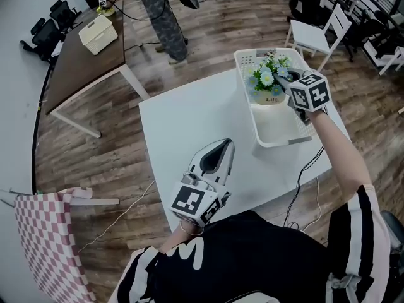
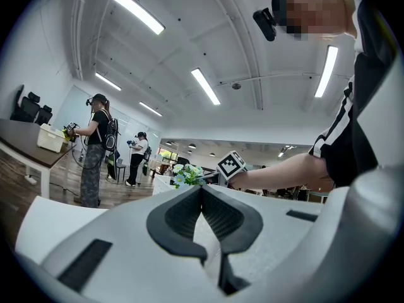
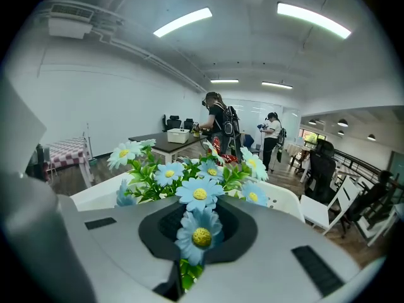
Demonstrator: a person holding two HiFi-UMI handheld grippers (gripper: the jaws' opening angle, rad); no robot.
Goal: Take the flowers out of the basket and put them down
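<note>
Our right gripper [image 3: 199, 248] has its jaws clenched on a stem of the potted blue flowers [image 1: 267, 81], which stand within the white basket [image 1: 278, 142] at the worktop's [image 1: 189, 118] far side. Our left gripper [image 1: 216, 158] hangs at the near edge, jaws closed and empty. We judge the lift-out is in hand. The next move calls for clearing the basket's rim, then setting them down upright.

Open-plan office or lab hall. Wood-look floor [image 1: 208, 36], white table [image 1: 189, 118], and a long brown table [image 1: 82, 62] with black office chairs [image 1: 50, 27] at its far end. White chairs [image 1: 319, 33] to the right. Ceiling strip lights [image 2: 205, 86]. Two other people [image 2: 95, 150] stand further back, wearing headgear and backpacks.
</note>
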